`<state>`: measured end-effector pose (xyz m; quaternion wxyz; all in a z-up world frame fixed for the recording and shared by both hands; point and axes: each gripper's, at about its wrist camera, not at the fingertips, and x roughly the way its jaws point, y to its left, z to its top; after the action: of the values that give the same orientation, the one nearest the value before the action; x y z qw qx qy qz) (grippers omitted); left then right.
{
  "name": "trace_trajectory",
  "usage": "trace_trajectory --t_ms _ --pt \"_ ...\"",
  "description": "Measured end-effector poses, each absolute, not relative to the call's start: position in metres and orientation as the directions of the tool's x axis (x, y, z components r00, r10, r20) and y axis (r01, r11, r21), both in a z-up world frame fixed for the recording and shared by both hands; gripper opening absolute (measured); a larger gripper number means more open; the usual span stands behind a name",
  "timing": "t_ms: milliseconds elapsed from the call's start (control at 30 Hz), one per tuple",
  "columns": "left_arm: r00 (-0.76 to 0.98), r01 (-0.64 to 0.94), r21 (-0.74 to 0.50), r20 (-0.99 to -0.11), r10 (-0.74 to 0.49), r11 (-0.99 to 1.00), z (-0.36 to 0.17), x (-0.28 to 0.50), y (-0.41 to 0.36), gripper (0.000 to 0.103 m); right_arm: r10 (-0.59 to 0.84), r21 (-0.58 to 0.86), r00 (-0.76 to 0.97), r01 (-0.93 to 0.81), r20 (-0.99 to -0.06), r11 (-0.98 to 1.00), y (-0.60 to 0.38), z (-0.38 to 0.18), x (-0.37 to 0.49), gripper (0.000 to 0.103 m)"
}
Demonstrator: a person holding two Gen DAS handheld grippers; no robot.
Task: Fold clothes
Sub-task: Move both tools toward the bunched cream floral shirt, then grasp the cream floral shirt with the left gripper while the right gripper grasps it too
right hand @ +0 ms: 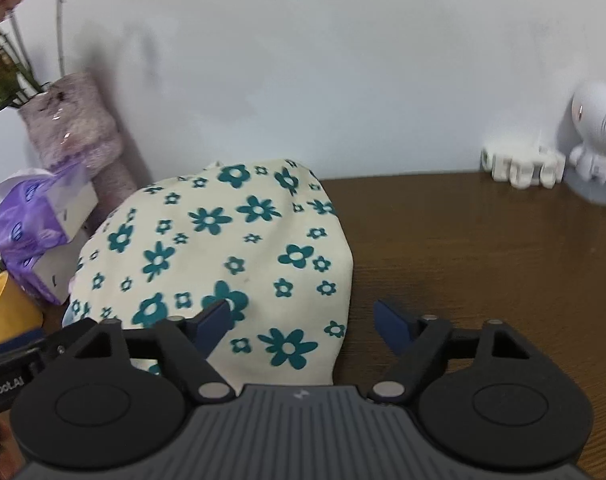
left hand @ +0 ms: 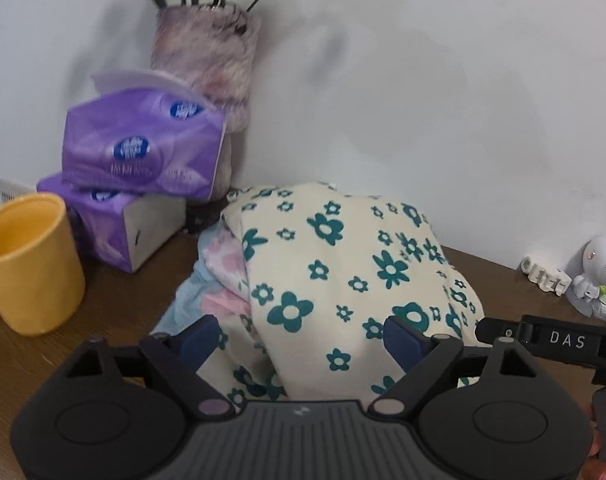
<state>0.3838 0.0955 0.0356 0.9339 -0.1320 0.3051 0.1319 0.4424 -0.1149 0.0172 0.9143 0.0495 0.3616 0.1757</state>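
Note:
A cream garment with teal flowers (left hand: 343,272) lies folded in a heap on the brown table (left hand: 135,304), against the wall. Under its left side shows a pale blue and pink floral cloth (left hand: 215,276). My left gripper (left hand: 303,336) is open, its blue fingertips (left hand: 201,336) spread just over the near edge of the cream garment, holding nothing. In the right wrist view the same cream garment (right hand: 223,248) sits left of centre. My right gripper (right hand: 303,320) is open too, hovering at the garment's near right corner, one pad above the cloth and the other above bare table (right hand: 463,248).
Two purple tissue packs (left hand: 143,148) are stacked at the left beside a yellow mug (left hand: 31,264) and a fuzzy pink vase with stems (left hand: 207,64). A white robot figurine (right hand: 595,140) and small white blocks (right hand: 523,168) stand at the back right. The other gripper's arm (left hand: 559,340) reaches in at right.

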Motion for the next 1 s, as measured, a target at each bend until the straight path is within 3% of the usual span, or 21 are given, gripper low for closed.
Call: trace_trajectory --t_ms 267,367,600,667,1000 --pt "0.768 -0.369 -0.246 -0.623 0.146 0.896 0.023 0.394 0.111 0.088 0.370 0.279 0.638 -0.244 -0.675 0.929 -0.116 -0.004 0.467 0.056" --pt "0.769 -0.357 -0.223 -0.622 0.150 0.907 0.020 0.396 0.109 0.087 0.379 0.297 0.622 -0.237 -0.685 0.925 -0.115 -0.008 0.472 0.055" --pt "0.779 -0.300 -0.145 -0.608 0.155 0.943 0.023 0.395 0.099 0.051 0.428 0.351 0.599 -0.248 -0.677 0.903 -0.118 -0.010 0.476 0.025" --pt "0.787 -0.284 -0.138 -0.599 0.148 0.949 0.023 0.394 0.098 0.045 0.430 0.352 0.594 -0.250 -0.680 0.902 -0.118 -0.010 0.476 0.015" --pt "0.809 -0.249 -0.176 -0.578 0.104 0.952 0.023 0.391 0.106 0.020 0.457 0.363 0.603 -0.281 -0.653 0.889 -0.117 -0.009 0.472 0.010"
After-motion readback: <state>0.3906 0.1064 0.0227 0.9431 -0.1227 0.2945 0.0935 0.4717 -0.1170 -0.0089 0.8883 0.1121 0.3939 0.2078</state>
